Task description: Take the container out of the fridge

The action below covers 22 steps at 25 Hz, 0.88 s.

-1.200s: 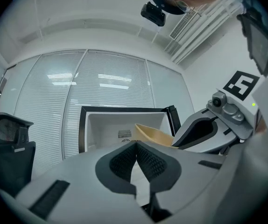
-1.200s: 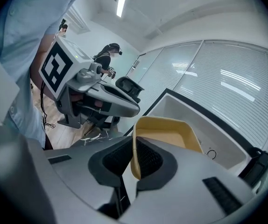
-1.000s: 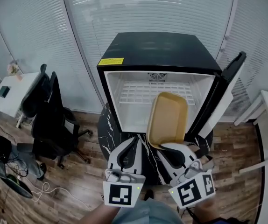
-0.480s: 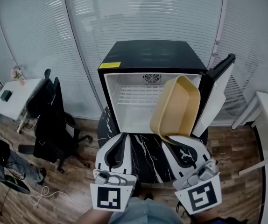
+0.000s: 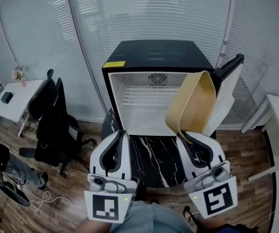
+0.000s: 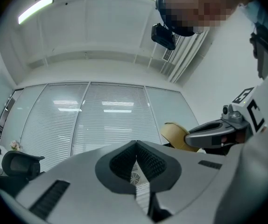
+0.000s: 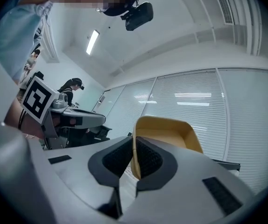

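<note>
While tilted upward, right claw (image 7: 133,146) pinches container (image 5: 193,106) rim, left claw (image 6: 136,146) closed.

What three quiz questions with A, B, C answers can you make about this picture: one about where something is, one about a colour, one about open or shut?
1. Where is the container compared with the fridge? A on its shelf. B in the air in front of it. C on top of it.
2. What colour is the container? A yellow. B blue. C red.
3. How is the right gripper? A open, empty. B shut on the container's rim. C shut on nothing.
Answers: 1 B, it hangs outside the open front; 2 A, its walls look tan-yellow; 3 B, the jaws pinch its rim.
</note>
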{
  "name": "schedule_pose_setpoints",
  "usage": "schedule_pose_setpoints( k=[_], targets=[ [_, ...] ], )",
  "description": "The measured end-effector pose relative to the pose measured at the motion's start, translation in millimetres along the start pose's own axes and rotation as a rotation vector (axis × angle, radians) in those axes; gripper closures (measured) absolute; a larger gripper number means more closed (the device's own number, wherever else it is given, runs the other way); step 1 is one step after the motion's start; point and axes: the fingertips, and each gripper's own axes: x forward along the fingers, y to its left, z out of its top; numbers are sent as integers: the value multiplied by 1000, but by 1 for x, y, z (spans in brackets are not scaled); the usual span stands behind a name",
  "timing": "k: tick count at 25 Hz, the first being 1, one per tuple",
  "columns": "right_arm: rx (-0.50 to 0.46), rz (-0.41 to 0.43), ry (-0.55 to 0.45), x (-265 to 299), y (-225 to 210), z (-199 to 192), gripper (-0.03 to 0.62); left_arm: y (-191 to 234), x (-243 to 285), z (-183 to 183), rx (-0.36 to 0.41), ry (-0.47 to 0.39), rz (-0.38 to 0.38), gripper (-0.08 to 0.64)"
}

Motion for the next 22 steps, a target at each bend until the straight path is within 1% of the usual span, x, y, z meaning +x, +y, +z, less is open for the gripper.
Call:
schedule_pose_setpoints(
  k=[10,22],
  targets=[
    [17,-8,11,4,-4,-13,561,-6,9,-16,14,33,-9,546],
    [45,-17,21,6,-11,-26,561,-13,19,-30,6,61,-27,546]
  ],
)
